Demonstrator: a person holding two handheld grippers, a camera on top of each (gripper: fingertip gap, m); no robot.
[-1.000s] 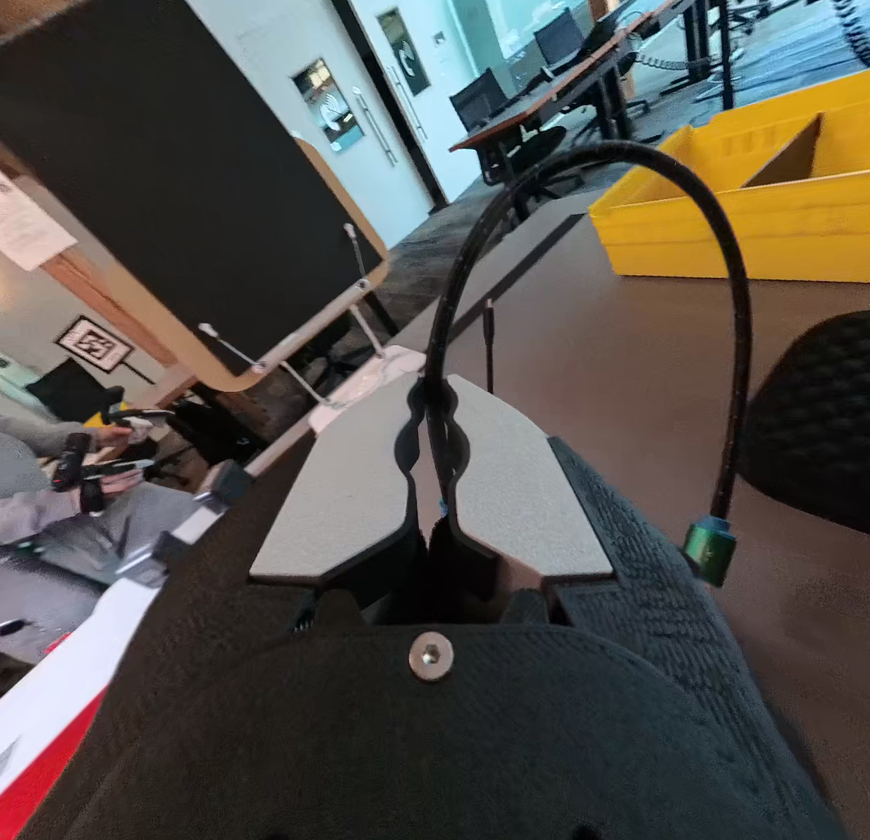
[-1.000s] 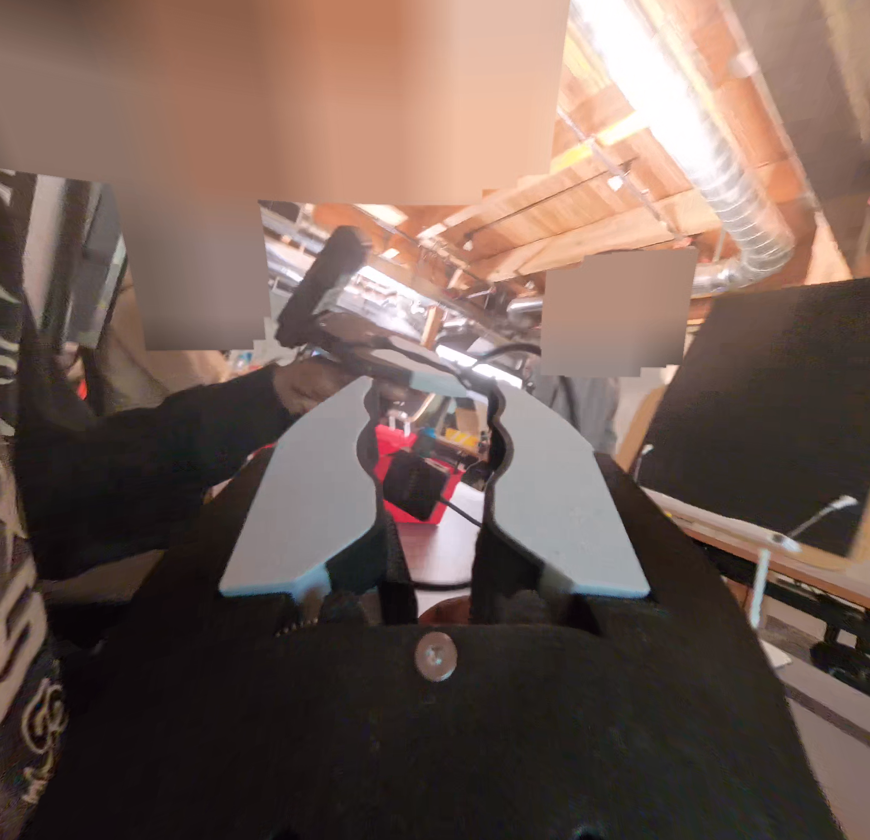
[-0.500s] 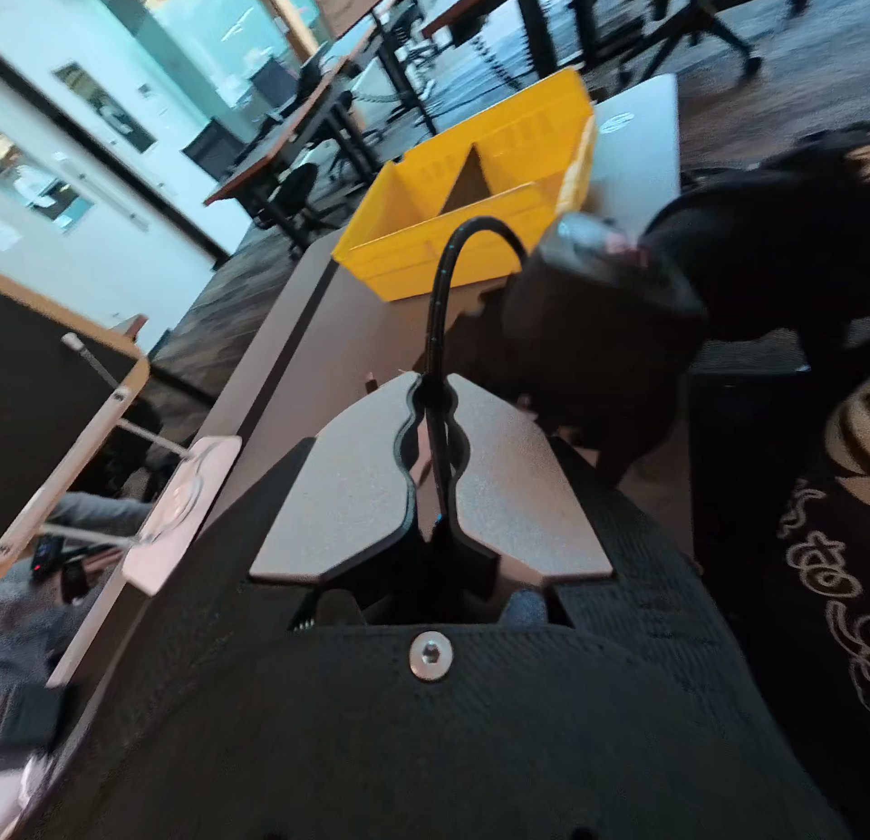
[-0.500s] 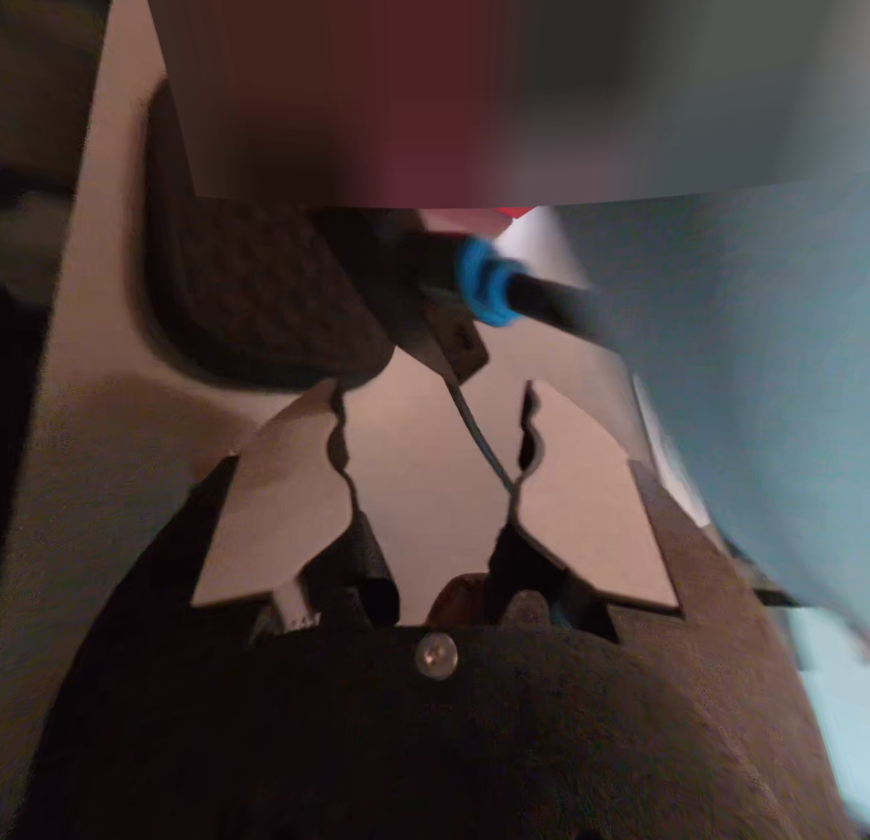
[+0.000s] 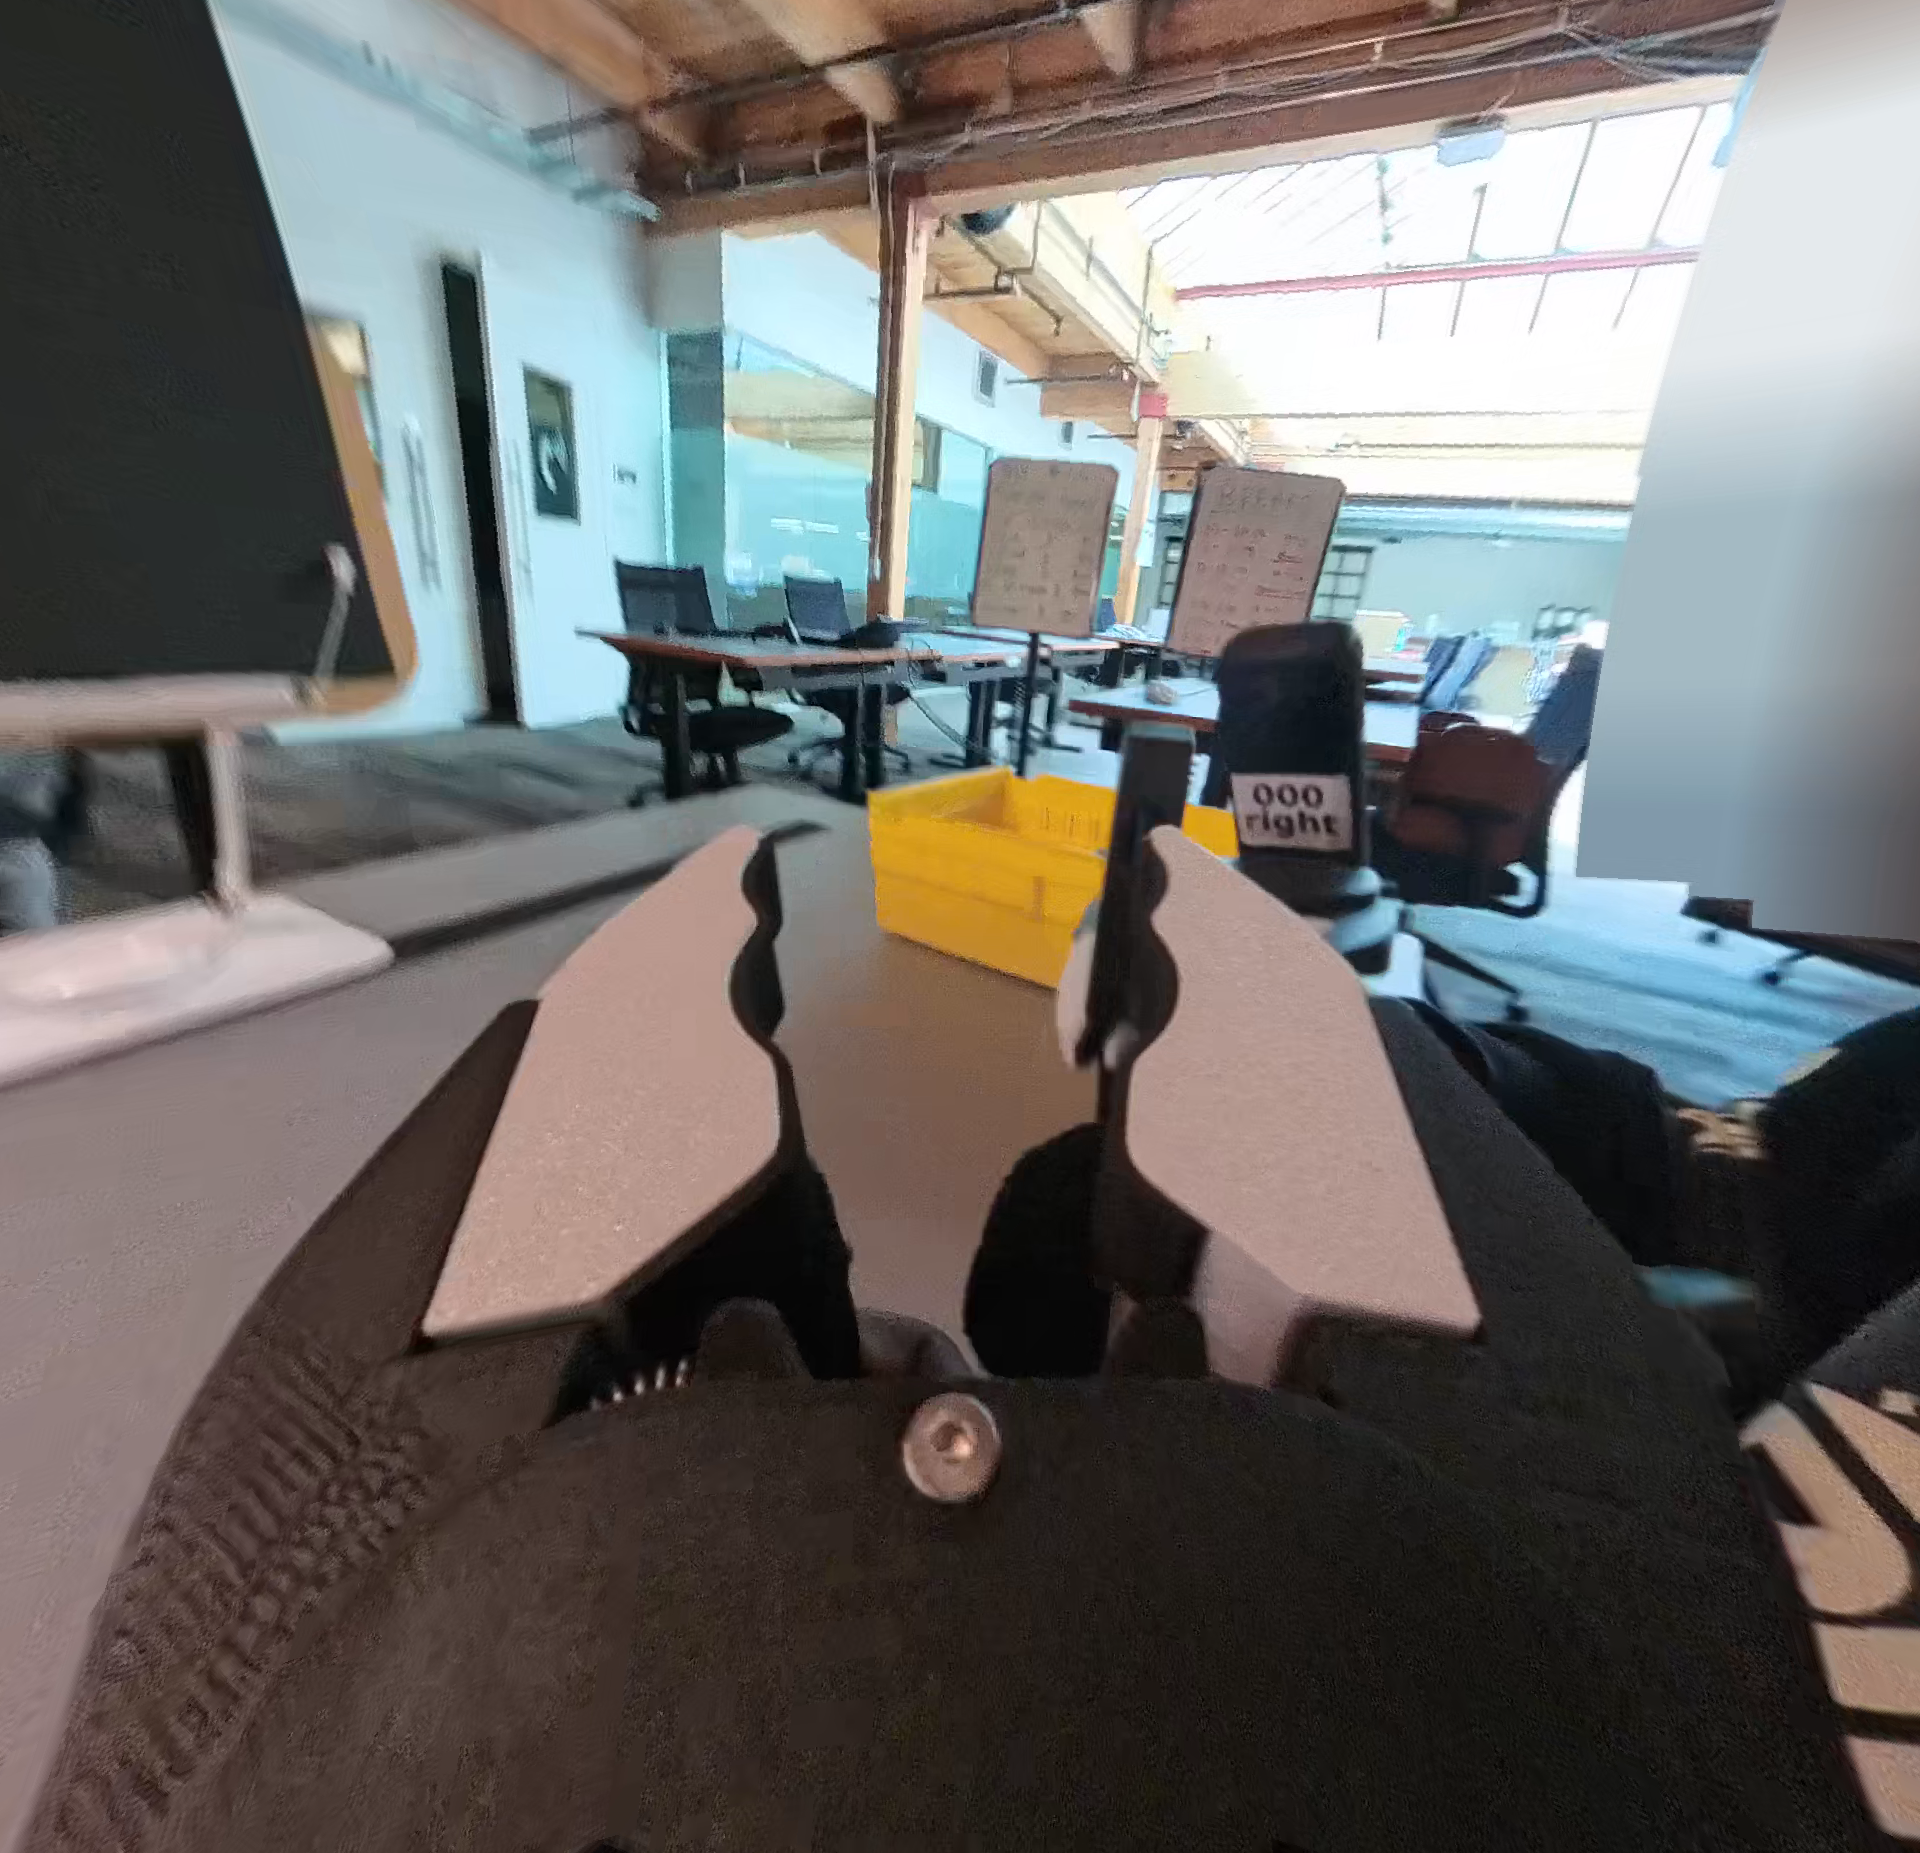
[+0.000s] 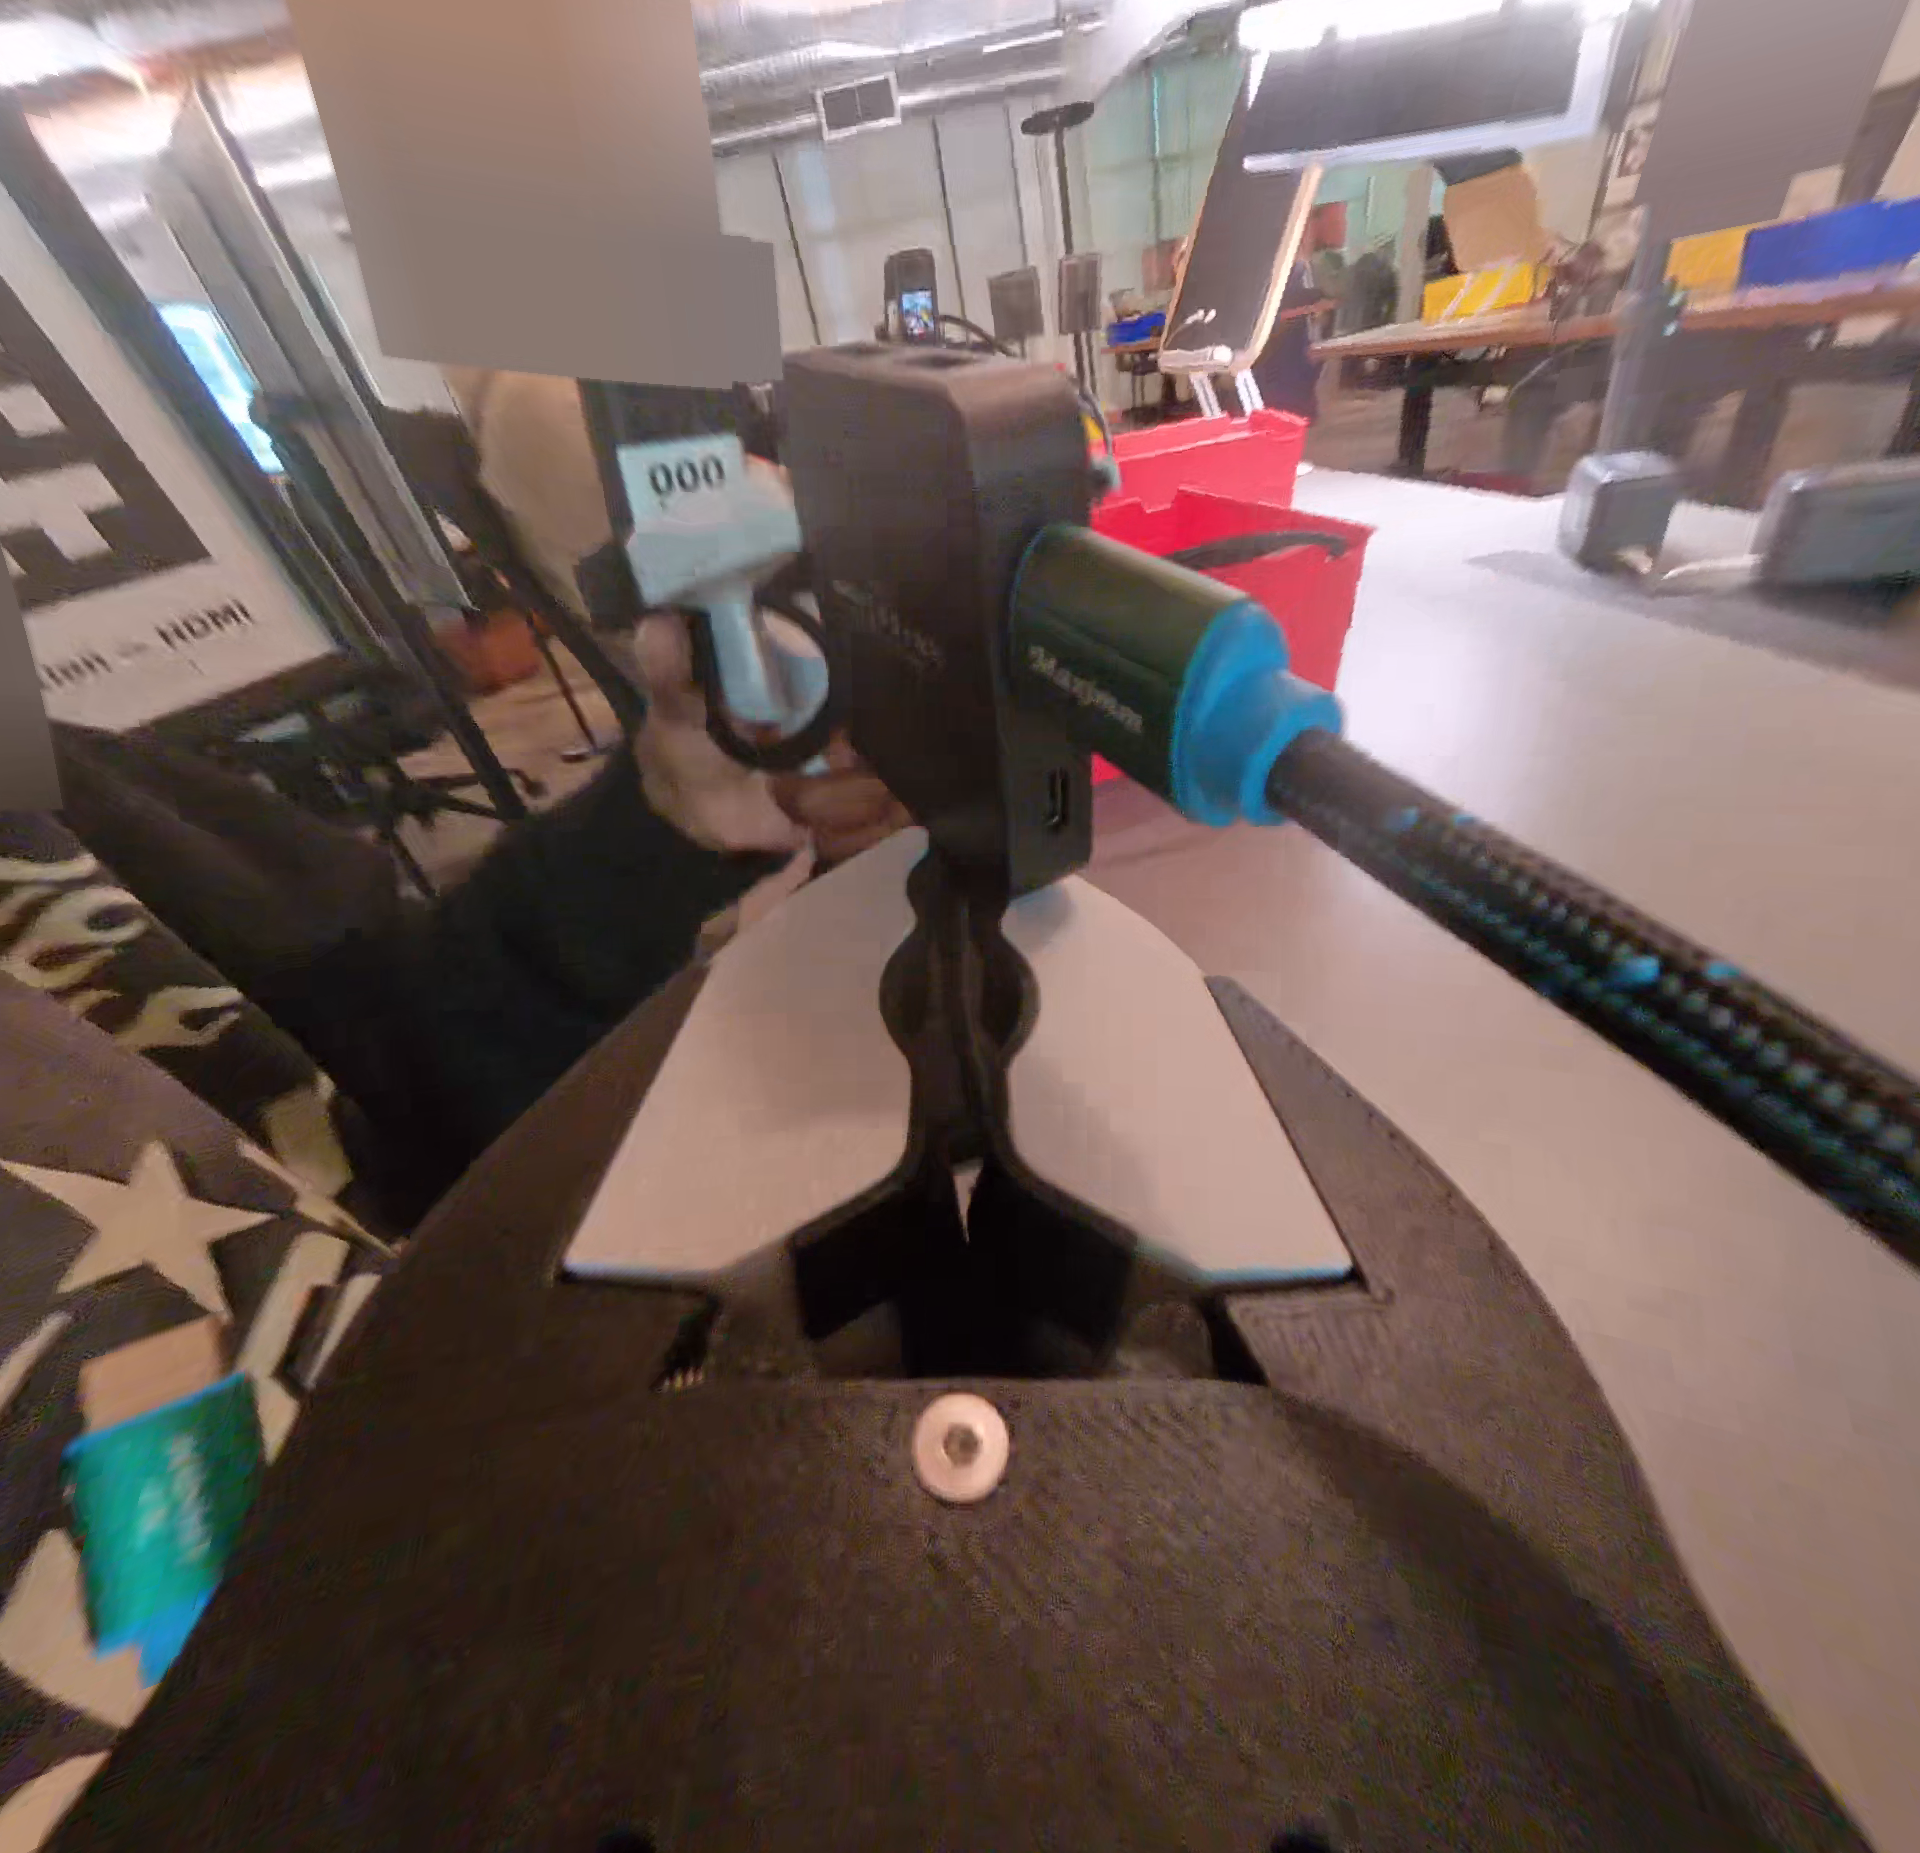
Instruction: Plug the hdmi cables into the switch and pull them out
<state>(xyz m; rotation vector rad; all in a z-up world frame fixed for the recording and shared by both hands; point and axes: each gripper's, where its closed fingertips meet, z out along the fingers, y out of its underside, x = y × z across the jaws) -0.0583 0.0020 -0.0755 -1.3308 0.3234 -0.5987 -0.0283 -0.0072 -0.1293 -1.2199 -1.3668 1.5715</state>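
In the right wrist view my right gripper (image 6: 966,920) is shut on the lower end of the black switch (image 6: 925,598) and holds it upright above the table. A green and blue HDMI plug (image 6: 1143,671) sits in the switch's side, and its braided black cable (image 6: 1610,962) runs off to the right. A second green plug (image 6: 156,1512) shows at the lower left. My left gripper (image 5: 956,847) is open. A thin black upright part (image 5: 1138,827) stands against its right finger (image 5: 1268,1076). The left gripper also shows just left of the switch in the right wrist view (image 6: 707,556).
A yellow bin (image 5: 977,878) stands on the brown table (image 5: 914,1034) ahead of the left gripper. A white stand base (image 5: 187,962) with a black panel is at the left. Red bins (image 6: 1226,515) stand behind the switch. A person's hand (image 6: 707,775) and dark sleeve are at the left.
My left gripper has opened and let go of the black cable it held. My right gripper has shut on the switch. Both views have swung round.
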